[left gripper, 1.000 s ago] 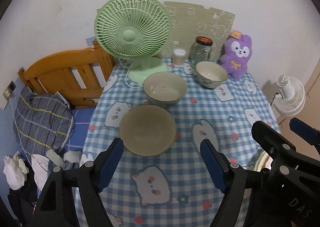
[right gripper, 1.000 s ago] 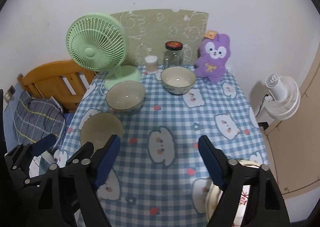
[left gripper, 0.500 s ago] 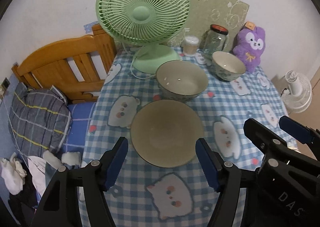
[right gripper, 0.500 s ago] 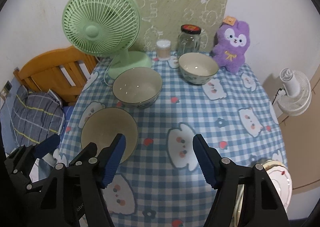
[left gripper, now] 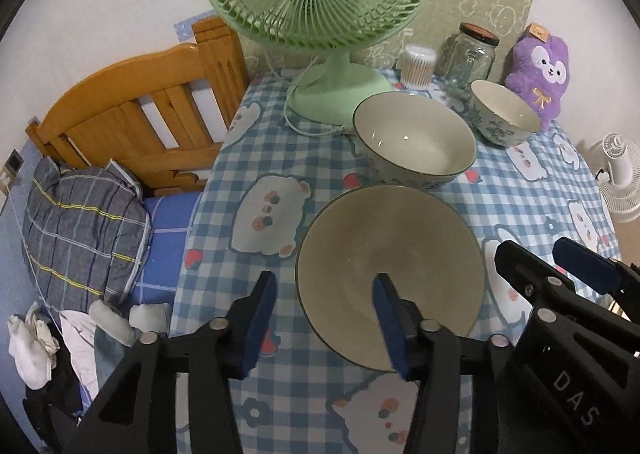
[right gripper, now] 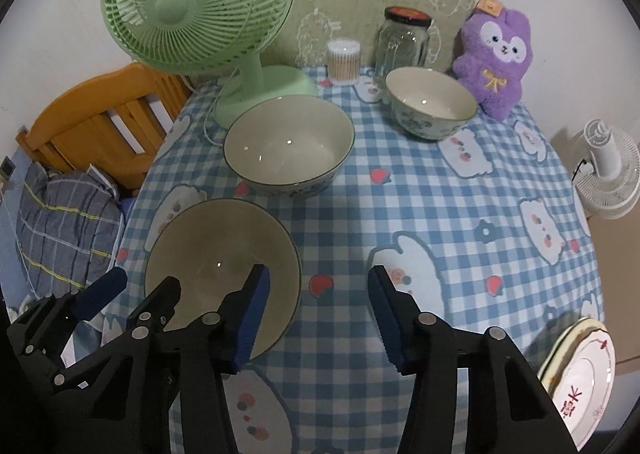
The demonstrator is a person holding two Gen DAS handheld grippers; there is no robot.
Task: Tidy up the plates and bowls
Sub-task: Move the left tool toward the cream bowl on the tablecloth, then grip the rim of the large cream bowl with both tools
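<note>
your left gripper [left gripper: 322,318] straddles the near left rim of the nearest bowl [left gripper: 390,274], which sits low and centre in the left wrist view: one finger hangs outside the rim on the left, the other over the bowl's inside, and the jaws, about half open, have just been closing with the rim between them; the pads do not yet look pressed on it. your right gripper [right gripper: 316,314] is at the same bowl's right side in the right wrist view, its left finger over the inside by the rim and its right finger over bare cloth, jaws likewise half open and just closing, gripping nothing that shows. so the bowl lies between your two hands, and the left looks better lined up on the rim. the bowl is round, so no long axis matters; the rim's line across the jaws does. up the frame from it stand a second bowl [right gripper: 289,144], nearly touching it, and a third bowl [right gripper: 431,102] further to the upper right; a stack of plates [right gripper: 582,378] pokes in at the lower right edge. all rest on a blue checked tablecloth [right gripper: 420,206], soft and likely to drag. a green fan [right gripper: 196,2] crowds the back.
</note>
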